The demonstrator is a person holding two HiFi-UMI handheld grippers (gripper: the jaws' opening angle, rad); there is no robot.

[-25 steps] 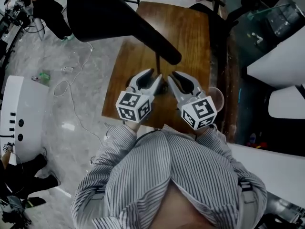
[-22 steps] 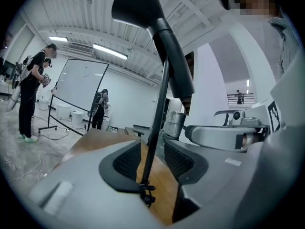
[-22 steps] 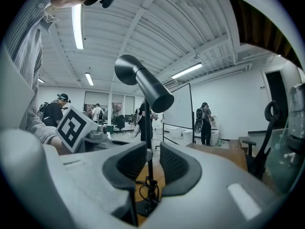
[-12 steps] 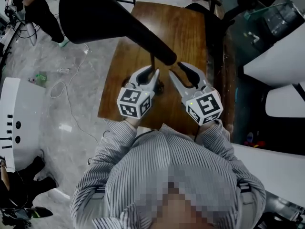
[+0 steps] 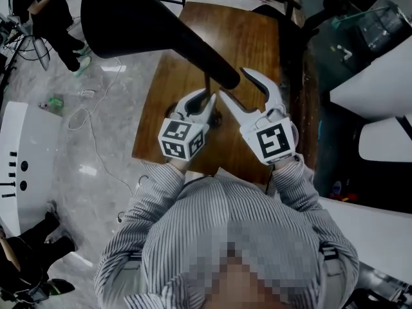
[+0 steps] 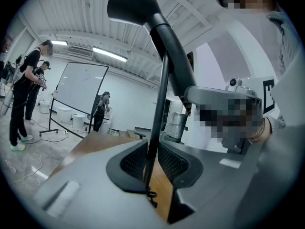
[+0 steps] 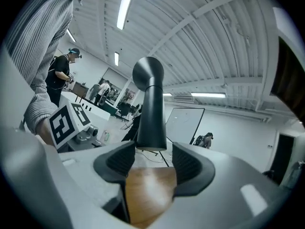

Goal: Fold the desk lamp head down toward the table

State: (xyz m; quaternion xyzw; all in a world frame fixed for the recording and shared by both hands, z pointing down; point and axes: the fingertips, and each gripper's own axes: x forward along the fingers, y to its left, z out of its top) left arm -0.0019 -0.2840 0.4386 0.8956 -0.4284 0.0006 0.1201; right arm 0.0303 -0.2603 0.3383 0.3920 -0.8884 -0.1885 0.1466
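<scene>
The black desk lamp stands on a brown wooden table. Its big cone head reaches toward the upper left, high above the tabletop. My left gripper has just been closing, and its pads now press on the lamp's thin upright pole, low down near the base. My right gripper has just been opening. It stands wide and rolled on its side, with the rear end of the lamp head between its jaws but touching neither pad. The base is mostly hidden behind the left gripper.
A dark chair stands at the table's far end. White desks lie to the right and a white unit to the left. Cables trail across the floor. People stand at the far left near a whiteboard.
The right gripper has risen, rolled onto its side and opened wide around the rear end of the lamp head. The left gripper's jaws have narrowed onto the pole and stayed in place.
</scene>
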